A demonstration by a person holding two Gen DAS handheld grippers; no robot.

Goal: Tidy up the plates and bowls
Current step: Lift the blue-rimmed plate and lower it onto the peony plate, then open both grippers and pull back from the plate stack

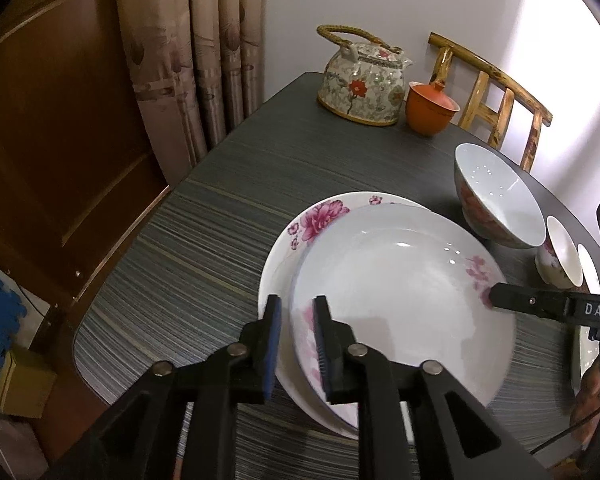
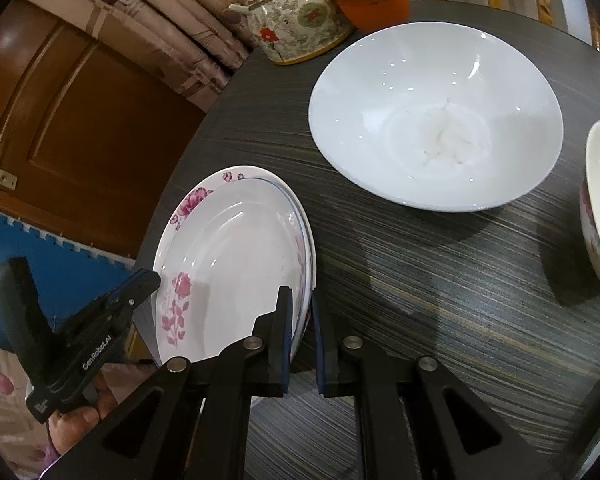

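Note:
A deep white plate with pink flowers point(image 1: 400, 292) sits tilted on a larger flowered plate point(image 1: 324, 212) on the dark table point(image 1: 204, 240). My left gripper point(image 1: 298, 344) is shut on the deep plate's near rim. My right gripper point(image 2: 300, 340) is shut on the same plate's point(image 2: 236, 264) opposite rim; its finger also shows in the left wrist view point(image 1: 512, 300). The left gripper shows in the right wrist view point(image 2: 140, 284). A large white bowl point(image 2: 436, 120) stands beyond, and smaller flowered bowls point(image 1: 560, 256) are at the right.
A floral teapot point(image 1: 360, 80) and an orange lidded cup point(image 1: 430, 106) stand at the table's far end. A wooden chair point(image 1: 496, 96) is behind them. Curtains point(image 1: 196, 40) and a brown door point(image 1: 60, 120) are to the left.

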